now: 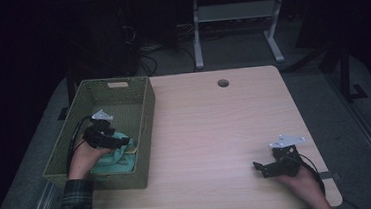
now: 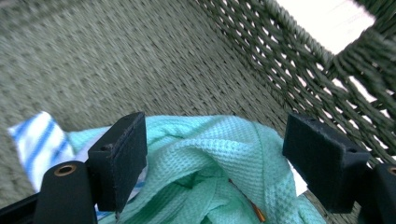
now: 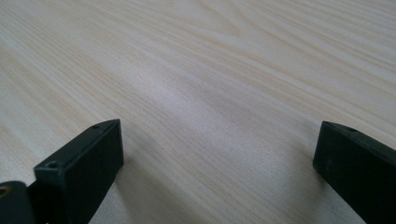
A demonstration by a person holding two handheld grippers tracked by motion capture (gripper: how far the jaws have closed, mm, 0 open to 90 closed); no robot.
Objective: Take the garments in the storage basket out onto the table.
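Observation:
A mint-green waffle cloth [image 1: 120,159] [image 2: 219,154] lies bunched in the near end of a green woven basket [image 1: 146,112] [image 2: 116,60] at the table's left. My left gripper [image 1: 112,138] [image 2: 215,154] reaches down into the basket. Its jaws stand wide on either side of the cloth's folds, and the pads do not press on it. A white cloth with blue stripes [image 2: 39,135] peeks out beneath the green one. My right gripper [image 1: 260,169] [image 3: 219,158] rests low at the table's near right, open over bare wood, with nothing between its jaws.
The light wooden table [image 1: 215,127] has a round cable hole [image 1: 223,83] near its far edge. The basket's woven walls [image 2: 299,65] stand close around my left gripper. Desk legs and cables stand on the dark floor beyond the table.

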